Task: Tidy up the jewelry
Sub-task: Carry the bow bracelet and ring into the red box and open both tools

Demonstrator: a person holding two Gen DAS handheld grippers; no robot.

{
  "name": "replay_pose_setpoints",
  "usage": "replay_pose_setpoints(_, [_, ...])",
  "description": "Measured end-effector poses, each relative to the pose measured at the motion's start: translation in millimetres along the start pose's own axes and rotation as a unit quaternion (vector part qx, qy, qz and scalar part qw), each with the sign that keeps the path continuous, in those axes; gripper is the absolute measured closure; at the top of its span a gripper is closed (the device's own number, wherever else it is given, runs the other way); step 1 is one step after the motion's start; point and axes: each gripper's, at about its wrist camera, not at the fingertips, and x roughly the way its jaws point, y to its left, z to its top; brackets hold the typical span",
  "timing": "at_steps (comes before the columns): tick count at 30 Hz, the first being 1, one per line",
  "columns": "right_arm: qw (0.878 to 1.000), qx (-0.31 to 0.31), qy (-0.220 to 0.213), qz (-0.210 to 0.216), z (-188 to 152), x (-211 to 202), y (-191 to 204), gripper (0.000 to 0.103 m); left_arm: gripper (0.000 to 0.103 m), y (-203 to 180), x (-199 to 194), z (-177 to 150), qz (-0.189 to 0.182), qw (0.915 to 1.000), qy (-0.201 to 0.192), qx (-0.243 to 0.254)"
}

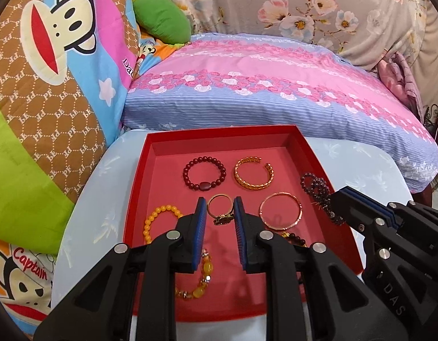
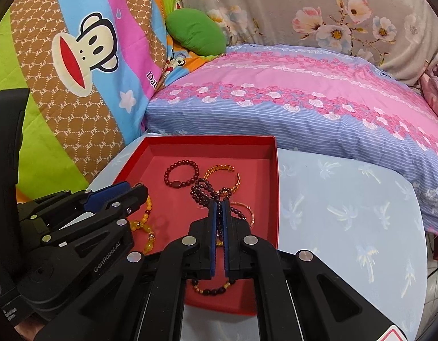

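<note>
Red cardboard tray (image 1: 139,170) lies under both grippers. From the right wrist I see the right gripper (image 2: 218,207) clamped on a dark purple bead strand (image 2: 203,191), loops dangling ahead of the jaws. Only the left wrist shows me the left gripper (image 1: 218,209) apart, empty, a thin gold ring (image 1: 219,207) between its blue ribbed pads (image 1: 201,218)

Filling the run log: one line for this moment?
left gripper: open, empty | right gripper: shut on purple bead bracelet | red tray: other bracelets inside
</note>
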Motion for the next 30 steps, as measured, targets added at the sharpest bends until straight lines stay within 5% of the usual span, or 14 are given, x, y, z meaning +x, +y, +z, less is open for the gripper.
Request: replay_pose_setpoints(30, [1.000,0.011,0.029,0.003,1.4,53.9,-1.8,0.099,0.084,5.7,47.5,4.3,0.014,0.9996,0.022,-0.006])
